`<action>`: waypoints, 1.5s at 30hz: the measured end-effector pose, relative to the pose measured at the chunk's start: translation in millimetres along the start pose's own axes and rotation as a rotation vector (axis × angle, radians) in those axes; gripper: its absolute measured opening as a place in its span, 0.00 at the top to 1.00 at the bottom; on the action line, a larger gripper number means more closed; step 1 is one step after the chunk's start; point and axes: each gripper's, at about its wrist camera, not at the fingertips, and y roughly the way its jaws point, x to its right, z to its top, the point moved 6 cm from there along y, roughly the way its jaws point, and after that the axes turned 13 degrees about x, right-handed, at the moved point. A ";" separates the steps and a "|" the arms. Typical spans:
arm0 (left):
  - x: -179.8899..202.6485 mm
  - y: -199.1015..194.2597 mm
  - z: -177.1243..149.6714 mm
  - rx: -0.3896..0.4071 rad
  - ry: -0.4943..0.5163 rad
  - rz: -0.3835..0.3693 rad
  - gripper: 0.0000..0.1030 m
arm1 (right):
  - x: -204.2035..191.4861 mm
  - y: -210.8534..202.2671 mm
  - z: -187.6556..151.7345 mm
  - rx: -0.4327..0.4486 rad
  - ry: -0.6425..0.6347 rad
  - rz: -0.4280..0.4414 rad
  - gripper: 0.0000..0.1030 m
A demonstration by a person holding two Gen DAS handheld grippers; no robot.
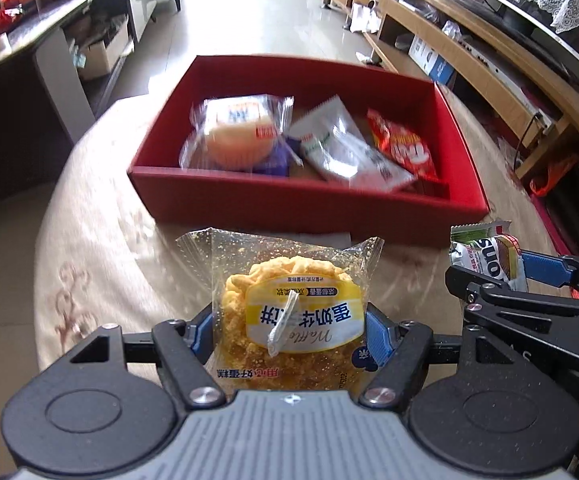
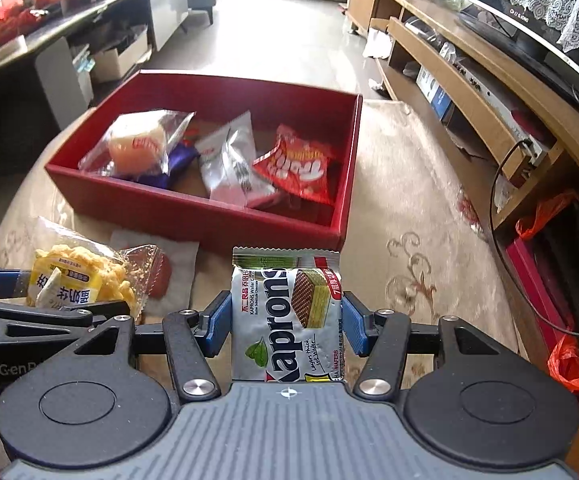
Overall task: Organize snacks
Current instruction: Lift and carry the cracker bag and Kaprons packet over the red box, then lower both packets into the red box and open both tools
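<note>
Round table point(image 1: 101, 248), cream cloth with a faded reddish floral print.

Red box point(image 1: 305, 204) open-topped, on the table beyond both grippers. Inside: clear-wrapped pale round cake point(image 1: 235, 136) at left, over a purple wrapper point(image 1: 275, 162); white-and-silver packet point(image 1: 345, 148) in the middle, print blurred; red packet point(image 2: 295, 168) with white lettering at right, unreadable.

Left gripper point(image 1: 289, 334): blue pads pinching a clear-wrapped yellow crumbly cake point(image 1: 289, 320), held in front of the box's near wall. Yellow-and-white label, Chinese characters plus script "Waffle".

Right gripper point(image 2: 287, 320): blue pads clamped on both edges of a silver wafer pack point(image 2: 287, 312), also short of the box. Reads "Kaprons", "Wafer", "WAFERS"; wafer picture, green leaf.

White napkin point(image 2: 177, 276) on the cloth before the box, a small red-brown wrapped snack point(image 2: 157, 272) on it.
</note>
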 end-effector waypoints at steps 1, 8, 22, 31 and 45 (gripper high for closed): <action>-0.5 0.4 3.8 0.009 0.006 0.004 0.36 | -0.7 1.0 2.9 0.006 -0.001 -0.004 0.38; -5.4 9.0 35.9 0.067 0.028 0.023 0.36 | 0.4 11.6 29.1 0.053 0.027 -0.019 0.38; -5.5 20.6 72.2 0.138 0.059 0.049 0.36 | 3.9 25.8 57.4 0.110 0.067 -0.047 0.38; -3.6 33.8 94.0 0.179 0.067 0.061 0.37 | 9.0 40.6 75.0 0.137 0.097 -0.050 0.38; -6.5 74.6 112.1 0.179 0.068 0.090 0.37 | 8.1 79.3 89.7 0.139 0.078 -0.040 0.38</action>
